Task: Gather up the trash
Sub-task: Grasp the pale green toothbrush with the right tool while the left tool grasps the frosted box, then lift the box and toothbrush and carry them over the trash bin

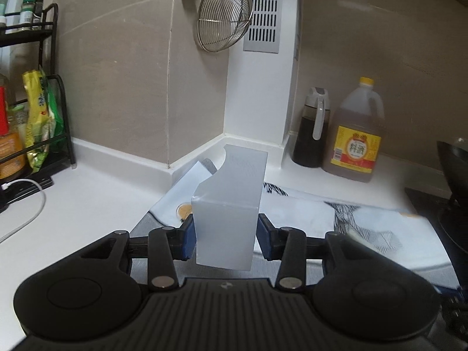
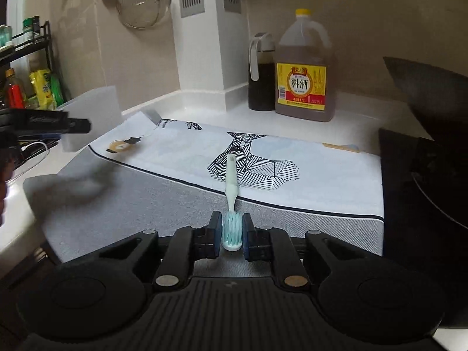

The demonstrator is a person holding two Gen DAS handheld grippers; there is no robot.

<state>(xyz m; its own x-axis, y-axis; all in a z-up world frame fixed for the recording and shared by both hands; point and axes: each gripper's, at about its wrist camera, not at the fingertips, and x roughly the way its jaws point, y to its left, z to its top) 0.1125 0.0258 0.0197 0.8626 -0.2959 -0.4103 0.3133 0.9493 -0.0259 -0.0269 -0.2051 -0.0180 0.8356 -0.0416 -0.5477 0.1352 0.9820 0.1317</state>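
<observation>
- Here the left claw (image 1: 225, 235) is clamped on a translucent white box (image 1: 226, 213), lifted above the printed mat (image 1: 365, 234).
- Nearby, the right claw (image 2: 231, 232) is closed tight on the bristle end of a pale green brush (image 2: 231, 188); its handle points away over the mat.
- The mat covers the white surface (image 1: 87, 193).
- Beyond, a dark sauce jug (image 2: 260, 73) stands just beside a yellow-capped cooking wine bottle (image 2: 304, 67) by the wall.
- A wire strainer (image 1: 223, 17) hangs above.
</observation>
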